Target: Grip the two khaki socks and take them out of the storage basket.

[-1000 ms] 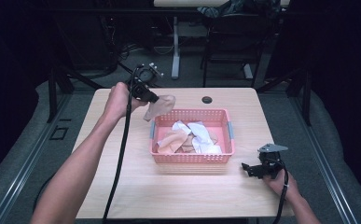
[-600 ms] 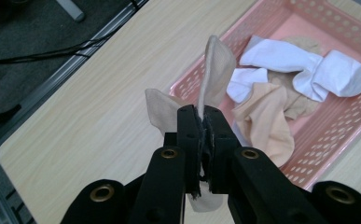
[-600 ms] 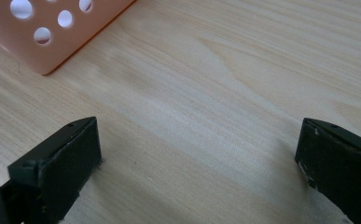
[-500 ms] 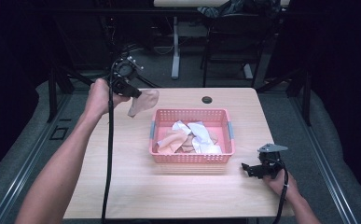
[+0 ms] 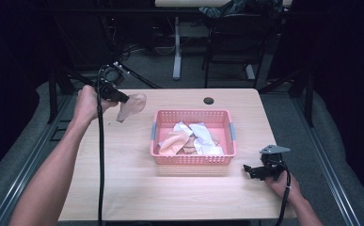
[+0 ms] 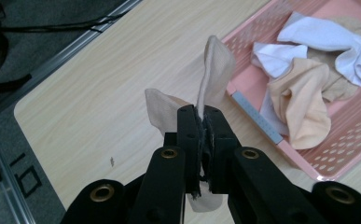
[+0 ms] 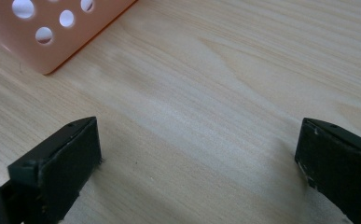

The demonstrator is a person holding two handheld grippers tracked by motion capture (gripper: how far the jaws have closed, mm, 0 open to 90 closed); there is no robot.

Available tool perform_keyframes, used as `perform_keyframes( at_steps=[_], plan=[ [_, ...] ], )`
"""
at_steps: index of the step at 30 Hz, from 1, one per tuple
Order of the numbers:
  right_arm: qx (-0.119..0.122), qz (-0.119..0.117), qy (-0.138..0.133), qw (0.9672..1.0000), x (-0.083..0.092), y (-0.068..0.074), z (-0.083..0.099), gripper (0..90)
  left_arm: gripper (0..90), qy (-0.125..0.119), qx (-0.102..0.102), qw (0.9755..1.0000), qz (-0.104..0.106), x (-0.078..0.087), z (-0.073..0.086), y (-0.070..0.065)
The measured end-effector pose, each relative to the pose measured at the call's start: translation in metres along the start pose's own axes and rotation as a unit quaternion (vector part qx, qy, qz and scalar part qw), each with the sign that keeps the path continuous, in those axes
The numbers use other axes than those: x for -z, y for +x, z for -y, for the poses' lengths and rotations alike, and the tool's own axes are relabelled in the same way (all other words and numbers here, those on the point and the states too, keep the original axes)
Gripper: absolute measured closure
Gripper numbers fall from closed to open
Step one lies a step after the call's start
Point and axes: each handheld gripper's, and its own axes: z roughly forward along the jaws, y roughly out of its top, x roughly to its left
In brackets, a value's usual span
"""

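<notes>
Sock: beige, pinched in the left gripper, hanging clear above the far-left part of the tabletop, to the left of the basket.
High view, left side: the hand holds the gripper raised near the tabletop's left edge; the cable trails down along the forearm.
High view, basket: pink, mid-tabletop, holding more socks, white and beige, in a loose heap.
High view, right side: right gripper rests low on the tabletop just off the basket's near right corner, nothing in it.
Left gripper view, grip: jaws pressed together on a fold of the sock; one flap stands up past the jaws, another droops to the left, a scrap shows below.
Left gripper view, ground: bare wood lies beneath; the basket is off to the right.
Right gripper view, state: jaws stand wide apart over bare wood, a corner of the basket at upper left.
Step in hand, judged: carrying the sock out to a free spot on the left for laying down.
Doing it well: lower until the hanging flap meets the wood, draw the gripper sideways so the sock lies flat, then release; stay inside the left edge.
Risk: the grip takes only a fold, so a quick swing may shake it loose.
</notes>
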Motion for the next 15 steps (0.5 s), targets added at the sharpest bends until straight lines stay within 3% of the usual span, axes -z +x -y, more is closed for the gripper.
perform_keyframes(
  at_steps=[15],
  plan=[
    [0.000, 0.001, 0.000, 1.0000, 0.000, 0.000, 0.000, 0.0, 86.3, 0.027, 0.050, 0.9984, 0.007, -0.035, 0.038, 0.023]
  ],
)
